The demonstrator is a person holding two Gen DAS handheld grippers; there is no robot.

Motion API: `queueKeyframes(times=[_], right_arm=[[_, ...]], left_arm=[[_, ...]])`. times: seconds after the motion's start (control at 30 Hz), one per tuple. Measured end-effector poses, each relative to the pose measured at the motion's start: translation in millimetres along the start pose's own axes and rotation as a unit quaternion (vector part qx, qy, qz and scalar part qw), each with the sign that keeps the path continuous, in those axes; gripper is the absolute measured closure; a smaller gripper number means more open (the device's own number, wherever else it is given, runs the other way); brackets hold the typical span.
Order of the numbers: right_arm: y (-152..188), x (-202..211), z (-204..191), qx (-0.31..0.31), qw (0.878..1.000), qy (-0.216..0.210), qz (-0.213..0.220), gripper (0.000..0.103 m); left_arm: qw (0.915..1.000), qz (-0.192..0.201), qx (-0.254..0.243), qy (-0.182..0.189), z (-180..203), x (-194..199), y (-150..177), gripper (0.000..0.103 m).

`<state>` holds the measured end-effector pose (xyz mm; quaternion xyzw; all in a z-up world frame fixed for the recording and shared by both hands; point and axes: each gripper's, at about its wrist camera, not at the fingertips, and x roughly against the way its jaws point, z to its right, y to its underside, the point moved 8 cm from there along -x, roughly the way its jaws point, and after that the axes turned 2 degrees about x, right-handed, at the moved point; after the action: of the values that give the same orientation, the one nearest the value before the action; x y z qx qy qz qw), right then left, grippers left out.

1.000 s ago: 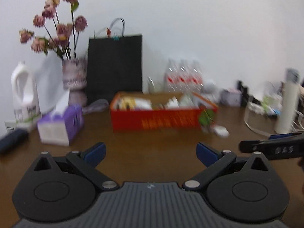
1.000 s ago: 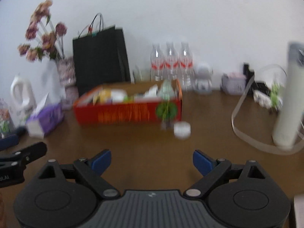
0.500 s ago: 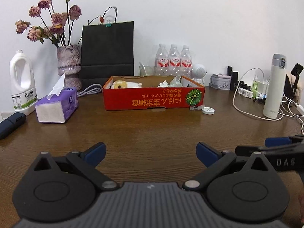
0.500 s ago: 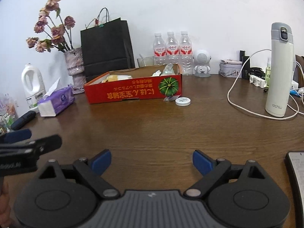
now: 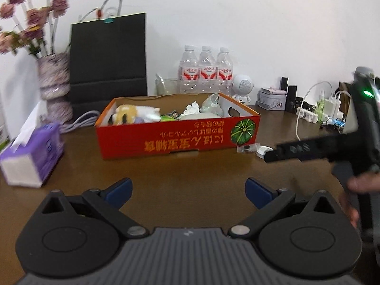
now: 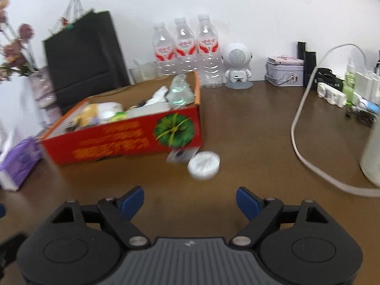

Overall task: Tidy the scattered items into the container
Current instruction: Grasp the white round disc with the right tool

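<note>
My left gripper (image 5: 187, 187) and right gripper (image 6: 190, 198) were both spread, empty. Red cardboard box with orange upside-down print and green pumpkin logo (image 6: 133, 140) held mixed clutter; small clear packet (image 6: 179, 155) and round white lid (image 6: 203, 164) lay just outside.

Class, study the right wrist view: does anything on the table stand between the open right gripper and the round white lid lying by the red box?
Nothing visible does. Only bare brown table lies between the right gripper, jaws open, and the round white lid. A small clear packet sits beside the lid, against the red box, not in the path.
</note>
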<state>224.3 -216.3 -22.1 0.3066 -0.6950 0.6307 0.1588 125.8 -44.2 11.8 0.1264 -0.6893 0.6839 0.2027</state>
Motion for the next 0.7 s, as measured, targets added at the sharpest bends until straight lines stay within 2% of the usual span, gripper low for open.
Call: queueKeyframes(times=[0.1, 0.17, 0.23, 0.3, 0.37, 0.47, 0.6, 0.7], right_arm=[[-16.5, -24.7, 6.6, -0.008, 1.000, -0.002, -0.001, 0.025], [-20.9, -35.7, 8.5, 0.002, 1.000, -0.004, -0.005, 0.035], [-19.4, -43.6, 9.0, 0.014, 1.000, 0.000, -0.012, 0.037], [-14.6, -48.4, 6.2, 0.038, 0.999, 0.004, -0.016, 0.046], [-10.9, -48.0, 2.3, 0.077, 0.997, 0.027, -0.012, 0.065], [-9.2, -41.0, 7.5, 0.069, 0.997, 0.028, -0.014, 0.065], [-10.3, -23.2, 31.2, 0.025, 0.998, 0.049, -0.002, 0.065], [-11.9, -7.9, 49.2, -0.004, 0.998, 0.062, 0.019, 0.065]], left_arm=[[1.0000, -0.007, -0.001, 0.004, -2.4, -23.1, -6.7, 0.000], [0.9999, -0.013, 0.007, 0.005, -6.9, -36.5, -8.3, 0.000], [0.9996, -0.021, 0.020, 0.004, -11.6, -48.7, -9.3, 0.000], [0.9990, -0.030, 0.032, 0.008, -14.4, -60.5, -11.1, 0.002], [0.9986, -0.035, 0.036, 0.019, -12.4, -70.4, -14.5, 0.004], [0.9981, -0.033, 0.022, 0.048, 4.5, -84.3, -21.3, 0.007], [0.9957, -0.036, -0.023, 0.082, 44.3, -110.3, -29.7, 0.018], [0.9935, -0.040, -0.037, 0.100, 76.0, -134.7, -35.4, 0.018]])
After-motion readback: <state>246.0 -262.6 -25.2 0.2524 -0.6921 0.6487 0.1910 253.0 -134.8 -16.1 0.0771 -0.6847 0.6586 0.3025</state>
